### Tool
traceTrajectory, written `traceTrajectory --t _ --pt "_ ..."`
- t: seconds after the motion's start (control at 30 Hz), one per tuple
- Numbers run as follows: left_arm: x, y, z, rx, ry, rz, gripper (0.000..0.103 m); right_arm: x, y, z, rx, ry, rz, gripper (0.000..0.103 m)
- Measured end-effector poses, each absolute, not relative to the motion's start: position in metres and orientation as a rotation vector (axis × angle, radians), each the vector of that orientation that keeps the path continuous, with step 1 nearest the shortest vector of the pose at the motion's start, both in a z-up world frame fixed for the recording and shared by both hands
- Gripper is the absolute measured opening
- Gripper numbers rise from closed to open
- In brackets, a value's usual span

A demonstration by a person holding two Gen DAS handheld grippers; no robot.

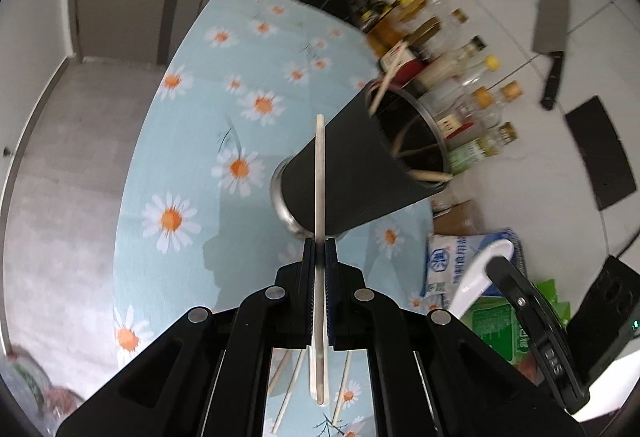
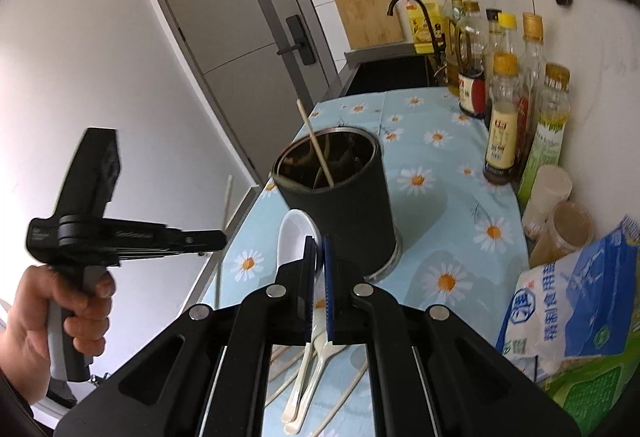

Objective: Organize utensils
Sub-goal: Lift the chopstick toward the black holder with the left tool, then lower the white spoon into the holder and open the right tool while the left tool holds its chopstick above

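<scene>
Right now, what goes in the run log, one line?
left tool: shut on chopstick | right tool: shut on white spoon | black holder: upright, chopsticks inside

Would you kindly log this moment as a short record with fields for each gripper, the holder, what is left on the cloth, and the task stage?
left gripper: shut on a pale flat stick, seen edge-on
right gripper: shut on a white spoon
holder: black, upright on the daisy cloth, chopsticks inside
left on cloth: more spoons and chopsticks below the right gripper
stage: both items lifted, not yet in the holder
</scene>
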State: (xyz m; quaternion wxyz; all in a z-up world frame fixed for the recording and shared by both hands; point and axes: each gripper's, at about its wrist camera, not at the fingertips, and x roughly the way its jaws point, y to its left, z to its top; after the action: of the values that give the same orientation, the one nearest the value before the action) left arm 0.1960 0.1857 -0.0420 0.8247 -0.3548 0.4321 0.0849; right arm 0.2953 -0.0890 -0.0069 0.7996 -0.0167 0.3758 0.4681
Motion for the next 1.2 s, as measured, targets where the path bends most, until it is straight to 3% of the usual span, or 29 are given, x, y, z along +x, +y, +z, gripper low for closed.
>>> traceTrajectory --t 0.7,1.2 --pt "0.227 0.166 0.064 -0.388 0.553 0.018 0.003 0.328 -0.05 0.056 -0.112 0.534 0.882 0.005" --pt "0.265 0.18 0.079 -0.234 0.368 -0.016 0.003 0.362 -0.017 0.067 -0.151 0.392 0.8 0.005"
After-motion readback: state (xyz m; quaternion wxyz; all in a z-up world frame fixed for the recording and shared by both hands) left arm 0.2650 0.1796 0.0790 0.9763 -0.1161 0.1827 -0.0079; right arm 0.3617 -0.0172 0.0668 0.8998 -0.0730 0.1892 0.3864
